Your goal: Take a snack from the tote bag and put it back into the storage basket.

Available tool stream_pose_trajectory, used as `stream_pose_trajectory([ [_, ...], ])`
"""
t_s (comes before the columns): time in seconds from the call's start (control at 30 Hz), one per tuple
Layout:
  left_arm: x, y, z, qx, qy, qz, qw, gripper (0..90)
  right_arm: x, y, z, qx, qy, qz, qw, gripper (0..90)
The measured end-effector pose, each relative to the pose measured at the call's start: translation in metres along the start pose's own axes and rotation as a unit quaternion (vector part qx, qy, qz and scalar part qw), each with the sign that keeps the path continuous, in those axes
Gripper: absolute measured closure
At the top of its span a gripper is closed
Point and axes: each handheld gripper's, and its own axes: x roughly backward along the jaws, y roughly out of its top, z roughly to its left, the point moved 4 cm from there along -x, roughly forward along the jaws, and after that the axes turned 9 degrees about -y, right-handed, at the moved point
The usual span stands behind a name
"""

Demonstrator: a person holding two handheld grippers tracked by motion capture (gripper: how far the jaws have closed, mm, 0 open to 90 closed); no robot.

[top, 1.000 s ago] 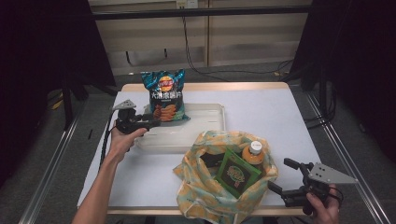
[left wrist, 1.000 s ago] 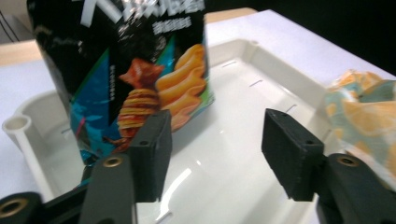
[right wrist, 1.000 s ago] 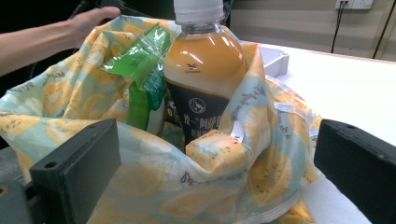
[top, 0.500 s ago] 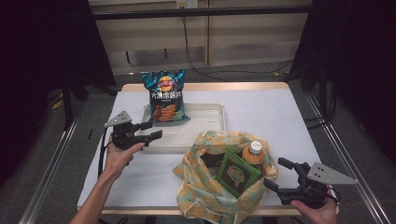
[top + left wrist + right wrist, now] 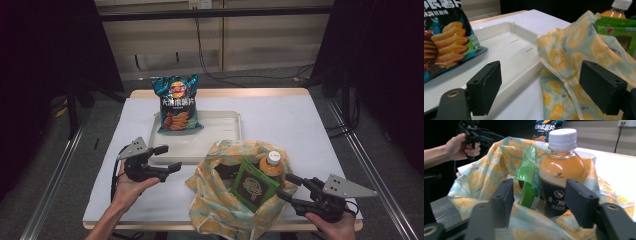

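Count on the table (image 5: 300,125): one chip bag (image 5: 176,102), one white tray (image 5: 220,131), one yellow-print cloth bag (image 5: 220,200), one orange drink bottle (image 5: 271,167), one green packet (image 5: 254,185), two grippers.

Left gripper (image 5: 167,159): jaws spread wide and have just been opening, nothing between the pads. It sits off the near-left corner of the tray, and the cloth bag lies just ahead of its tips. Chip bag stands well beyond it, leaning at the tray's far end.

Right gripper (image 5: 289,187): jaws have just been closing. They stand part-way apart at the near right side of the cloth bag. Its own view has the bottle (image 5: 562,173) straight ahead between the two jaws and the green packet (image 5: 529,180) just left of the bottle, both upright inside the bag (image 5: 486,177). Whether the pads press on cloth or bottle I cannot tell.

View differences:
- The high view gives the whole layout and both hands.
- The left gripper view adds the tray's (image 5: 516,47) raised rim and moulded floor, the chip bag's (image 5: 446,37) lower corner resting on it, and a loose cloth strap (image 5: 566,85) hanging off the bag (image 5: 564,50).
- The right gripper view adds the bottle's dark label and white cap (image 5: 562,138), plus the person's other hand (image 5: 461,146) gripping the left gripper (image 5: 499,137) beyond the bag.
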Motion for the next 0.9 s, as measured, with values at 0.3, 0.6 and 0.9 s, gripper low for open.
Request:
stream_pose_trajectory([
  [0.3, 0.005, -0.01, -0.031, 0.0, -0.006, -0.027, 0.9996, 17.9, -0.008, 0.0, 0.007, -0.004, 0.008, 0.017, 0.9998, 52.1],
  [0.6, 0.008, -0.028, -0.042, 0.001, -0.018, -0.01, 0.9998, 18.0, -0.021, 0.002, 0.013, -0.006, 0.02, 0.031, 0.9993, 56.8],
  [0.9, 0.005, -0.031, -0.039, -0.006, -0.025, -0.006, 0.9997, 18.0, -0.032, 0.001, 0.015, -0.016, 0.022, 0.047, 0.9985, 62.8],
])
